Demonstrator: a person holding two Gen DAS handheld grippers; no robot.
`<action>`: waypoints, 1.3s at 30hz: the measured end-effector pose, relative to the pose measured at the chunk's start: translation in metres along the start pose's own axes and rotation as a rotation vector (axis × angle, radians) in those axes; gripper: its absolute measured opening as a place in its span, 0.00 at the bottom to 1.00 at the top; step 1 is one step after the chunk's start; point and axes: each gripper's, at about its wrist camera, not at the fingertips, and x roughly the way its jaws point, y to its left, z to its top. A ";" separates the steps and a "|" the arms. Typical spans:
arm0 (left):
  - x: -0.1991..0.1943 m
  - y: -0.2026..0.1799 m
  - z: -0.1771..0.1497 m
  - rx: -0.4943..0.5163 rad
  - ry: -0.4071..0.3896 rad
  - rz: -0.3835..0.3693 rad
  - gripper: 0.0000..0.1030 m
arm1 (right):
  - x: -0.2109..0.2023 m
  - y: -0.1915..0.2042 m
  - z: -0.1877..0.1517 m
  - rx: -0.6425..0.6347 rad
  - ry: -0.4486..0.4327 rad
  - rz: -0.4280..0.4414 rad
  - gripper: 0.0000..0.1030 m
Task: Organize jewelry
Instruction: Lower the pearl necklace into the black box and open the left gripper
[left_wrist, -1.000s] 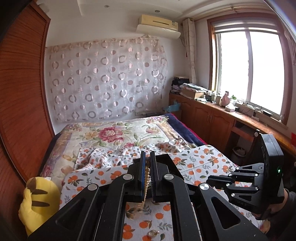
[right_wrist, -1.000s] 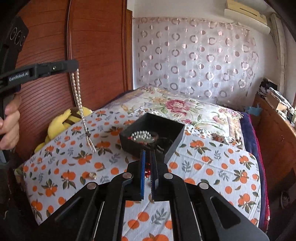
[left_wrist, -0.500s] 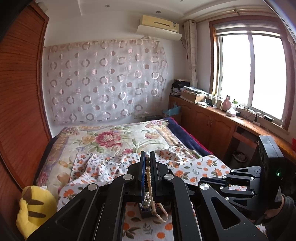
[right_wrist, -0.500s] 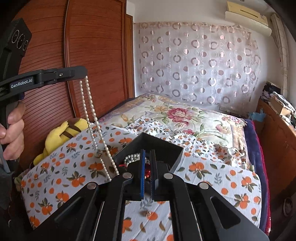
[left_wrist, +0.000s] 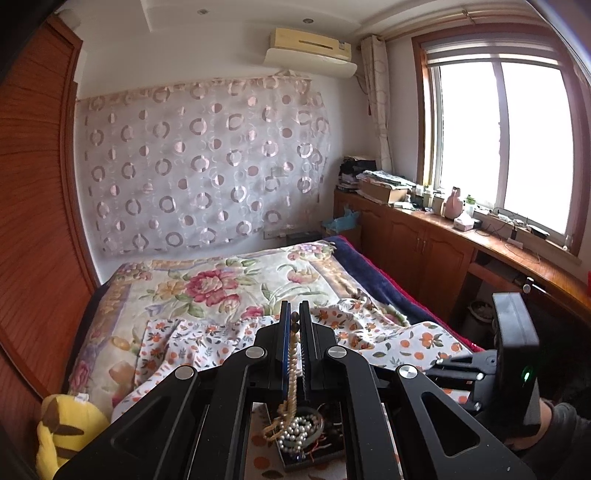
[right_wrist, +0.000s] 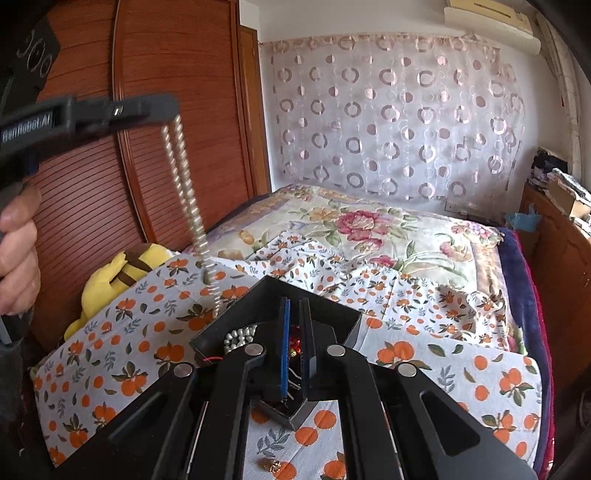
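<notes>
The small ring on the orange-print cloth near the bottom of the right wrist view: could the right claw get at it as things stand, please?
Probably yes. The ring lies bare on the cloth, nothing covering it. The right claw sits shut over the black box and would need to pull back and open.

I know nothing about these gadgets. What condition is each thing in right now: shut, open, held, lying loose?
Left hand-held gripper: shut on the pearl necklace.
Pearl necklace: hanging from the left hand-held gripper, lower end over the black box.
Right hand-held gripper: shut, holding nothing that I can see.
Black box: open, lidless, with beads inside.
Small ring: lying loose on the orange-print cloth.
</notes>
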 end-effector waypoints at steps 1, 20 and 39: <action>0.004 -0.001 0.001 0.001 0.003 -0.003 0.04 | 0.003 0.000 -0.002 0.000 0.005 0.003 0.06; 0.029 -0.006 0.011 -0.004 0.021 -0.045 0.04 | 0.030 -0.002 -0.021 0.011 0.064 0.026 0.08; 0.062 0.006 -0.026 -0.013 0.128 -0.035 0.04 | 0.026 -0.002 -0.018 0.018 0.062 0.000 0.24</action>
